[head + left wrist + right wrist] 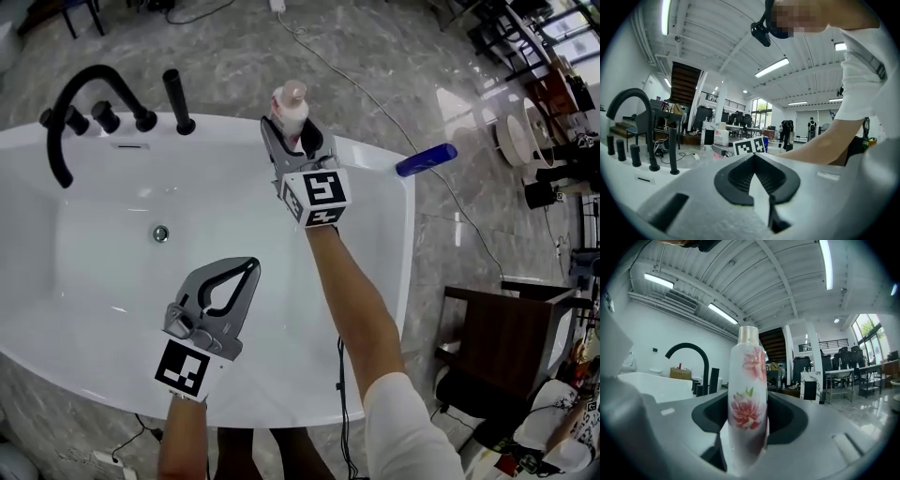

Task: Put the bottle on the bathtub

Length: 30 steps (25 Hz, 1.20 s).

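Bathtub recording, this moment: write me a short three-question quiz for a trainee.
1. True or false: the left gripper is holding a bottle.
2. The flowered bottle held by the right gripper is: A upright, cap on top; B upside down; C lying flat.
3. Fill in: the second bottle, lying at the right end of the bathtub rim, is ____ in colour.
Key: 1 false, its jaws are shut and empty. 2 A. 3 blue.
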Tool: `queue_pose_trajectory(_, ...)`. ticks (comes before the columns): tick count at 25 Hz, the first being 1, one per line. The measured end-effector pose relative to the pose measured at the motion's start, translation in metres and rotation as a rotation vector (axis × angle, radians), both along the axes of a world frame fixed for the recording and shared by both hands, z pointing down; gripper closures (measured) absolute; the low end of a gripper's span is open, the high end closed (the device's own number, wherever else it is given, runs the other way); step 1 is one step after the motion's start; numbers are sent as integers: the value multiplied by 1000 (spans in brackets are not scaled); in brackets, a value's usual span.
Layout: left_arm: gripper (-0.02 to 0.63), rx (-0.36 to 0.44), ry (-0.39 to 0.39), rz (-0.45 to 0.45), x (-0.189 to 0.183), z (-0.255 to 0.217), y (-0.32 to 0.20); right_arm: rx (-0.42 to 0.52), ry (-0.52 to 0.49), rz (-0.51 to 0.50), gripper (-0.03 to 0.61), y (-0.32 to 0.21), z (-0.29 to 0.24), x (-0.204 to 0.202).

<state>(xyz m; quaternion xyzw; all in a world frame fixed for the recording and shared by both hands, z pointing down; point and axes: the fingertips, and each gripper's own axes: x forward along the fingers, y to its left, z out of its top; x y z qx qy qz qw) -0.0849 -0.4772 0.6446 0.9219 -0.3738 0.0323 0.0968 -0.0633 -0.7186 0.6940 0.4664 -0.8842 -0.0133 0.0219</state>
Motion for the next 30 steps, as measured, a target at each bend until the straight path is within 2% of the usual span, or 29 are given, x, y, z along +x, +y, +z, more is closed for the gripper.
queue_pose_trajectory(5,614,3,35,-2,8,11,-15,-16,-7,45,339,-32,29,-6)
queue_pose_trajectory(8,614,-15,34,-5,10,21,-15,-6,-56,68,339,-39,34,0)
queue_pose_trajectory(12,614,-37,33,-10,9,36,-19,23,-90,45,337,-37,33,0)
queue_pose_trajectory(17,614,-32,47,-12,13,34,-27,-3,-78,12,341,-35,38,-1)
queue_pose_trajectory(19,614,-25,49,-13,14,31,-28,-11,-89,24,314,-30,40,7)
queue_pose_trajectory(21,614,-22,54,-16,15,31,-28,0,-103,43,272,-20,40,17)
queue_pose_trajectory(25,614,-34,52,-17,16,35,-24,-12,-131,52,281,26,48,33)
queue_pose_trajectory(30,614,-61,64,-50,8,30,-19,-149,-102,47,336,122,66,46)
